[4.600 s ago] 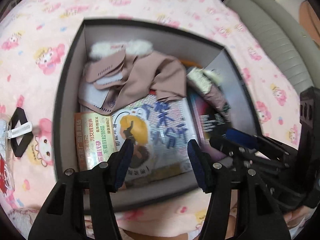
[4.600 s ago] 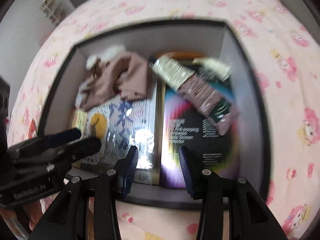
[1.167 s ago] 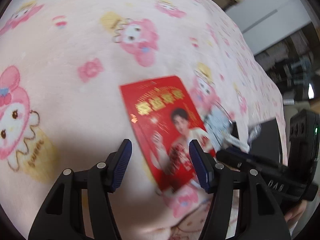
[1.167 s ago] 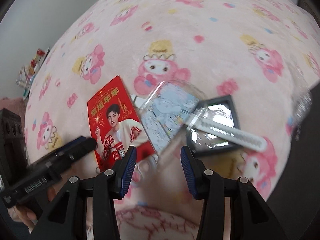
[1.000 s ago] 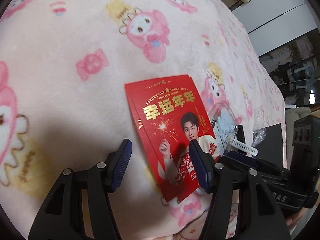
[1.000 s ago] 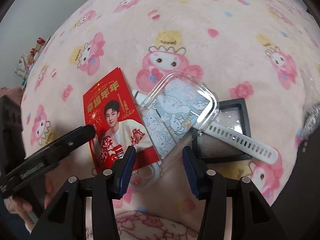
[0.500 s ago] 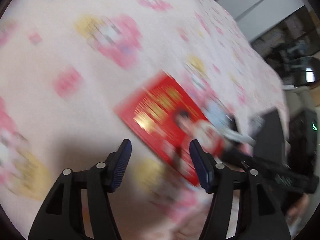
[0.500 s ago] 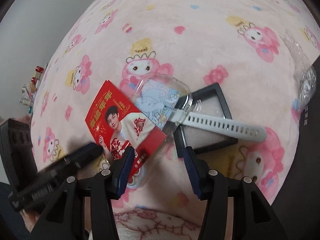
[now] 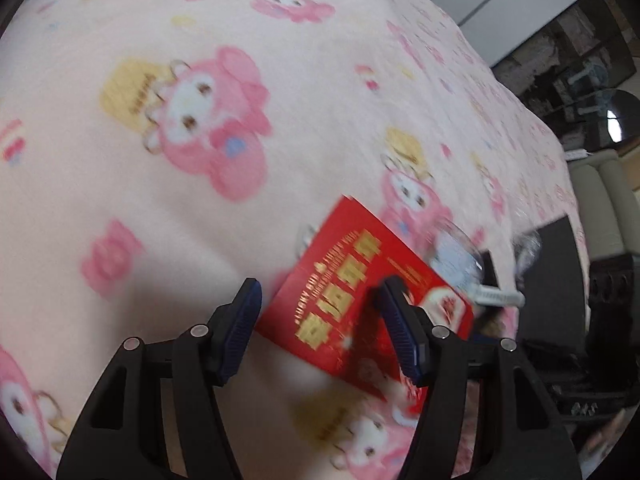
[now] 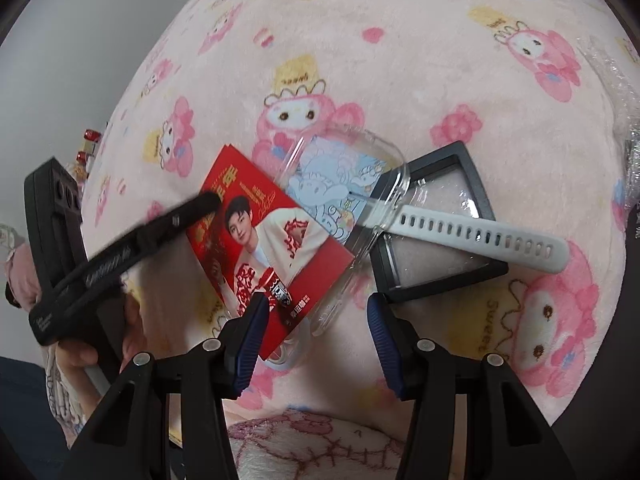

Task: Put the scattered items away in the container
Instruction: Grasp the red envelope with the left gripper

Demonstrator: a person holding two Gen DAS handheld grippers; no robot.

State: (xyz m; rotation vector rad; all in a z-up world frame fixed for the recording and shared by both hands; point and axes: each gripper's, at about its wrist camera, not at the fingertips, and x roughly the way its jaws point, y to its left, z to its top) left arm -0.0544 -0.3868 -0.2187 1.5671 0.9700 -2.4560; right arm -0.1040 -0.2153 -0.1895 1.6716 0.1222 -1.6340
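Observation:
A red envelope (image 10: 272,248) printed with a man's picture lies on the pink cartoon blanket (image 10: 400,40), also in the left wrist view (image 9: 360,304). A clear plastic case (image 10: 344,184) with a blue cartoon card overlaps its right edge. A white watch strap (image 10: 480,238) lies across a black square frame (image 10: 436,228). My left gripper (image 9: 320,328) is open, its fingers straddling the envelope's near-left corner; it shows at the left of the right wrist view (image 10: 200,204). My right gripper (image 10: 316,336) is open, just short of the envelope and case.
The dark container's corner (image 9: 560,256) shows at the right of the left wrist view, beyond the items. Crinkled clear plastic (image 10: 624,120) lies at the right edge. A grey sofa (image 9: 600,200) stands past the blanket. A hand (image 10: 80,356) holds the left gripper.
Both grippers left the container and came over to the scattered items. In the last second my left gripper closed in on the red envelope; my right gripper pulled back slightly.

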